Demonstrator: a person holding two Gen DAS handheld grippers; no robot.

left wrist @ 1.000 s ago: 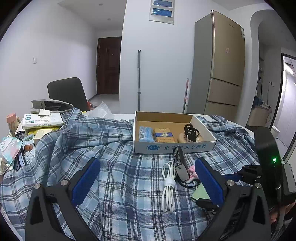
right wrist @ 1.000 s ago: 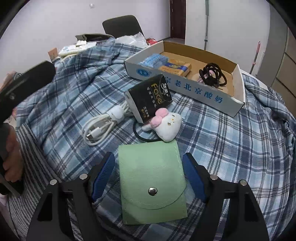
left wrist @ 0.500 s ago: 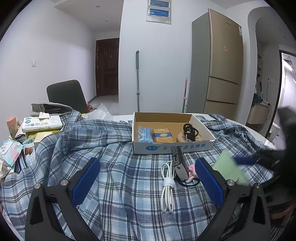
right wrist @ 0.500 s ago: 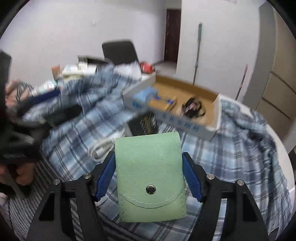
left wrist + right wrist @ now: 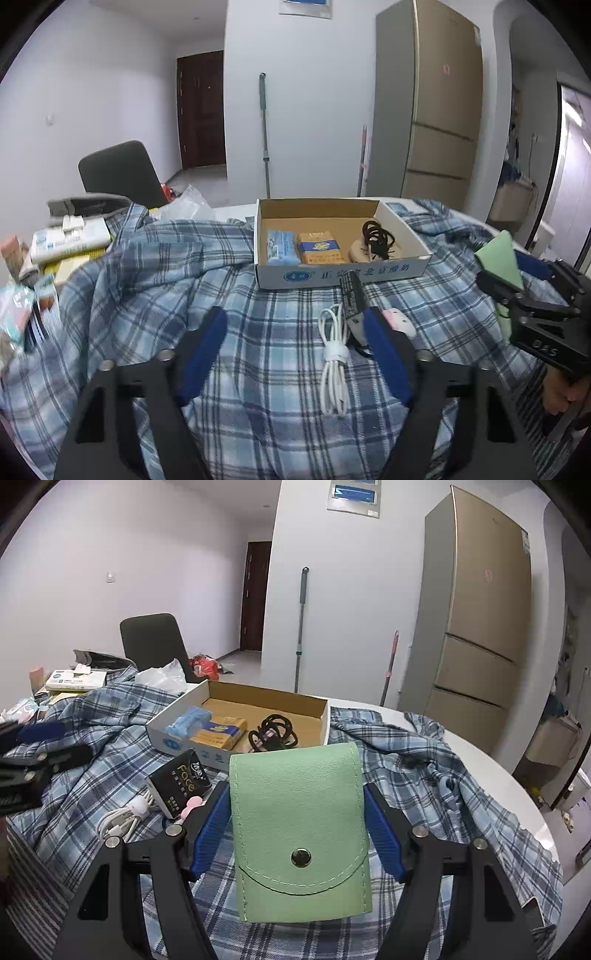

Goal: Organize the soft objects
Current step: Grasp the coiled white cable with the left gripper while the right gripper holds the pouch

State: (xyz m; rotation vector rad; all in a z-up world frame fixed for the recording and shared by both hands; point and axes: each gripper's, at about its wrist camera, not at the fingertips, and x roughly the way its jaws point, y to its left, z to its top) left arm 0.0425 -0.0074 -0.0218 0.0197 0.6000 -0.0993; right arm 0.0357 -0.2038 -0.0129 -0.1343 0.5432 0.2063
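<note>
My right gripper (image 5: pixel 297 812) is shut on a green snap pouch (image 5: pixel 299 830) and holds it above the plaid cloth, in front of the cardboard box (image 5: pixel 181 738); the pouch also shows in the left wrist view (image 5: pixel 500 258). The box (image 5: pixel 332 273) holds a blue packet (image 5: pixel 280 247), an orange packet (image 5: pixel 319 247) and black hair ties (image 5: pixel 376 236). My left gripper (image 5: pixel 295 339) is open and empty, low over the cloth. A white cable (image 5: pixel 334 354), a black tissue pack (image 5: pixel 181 782) and a small pink plush (image 5: pixel 399 323) lie before the box.
A blue plaid shirt (image 5: pixel 147 280) covers the round table (image 5: pixel 517 786). Books and packets (image 5: pixel 70 240) pile at the left edge. A grey chair (image 5: pixel 118 173) stands behind. A fridge (image 5: pixel 432 122) and a mop (image 5: pixel 264 133) stand by the far wall.
My right gripper lifted the green pouch off the cloth and carried it up and toward the box. My left gripper tilted slightly and stayed open.
</note>
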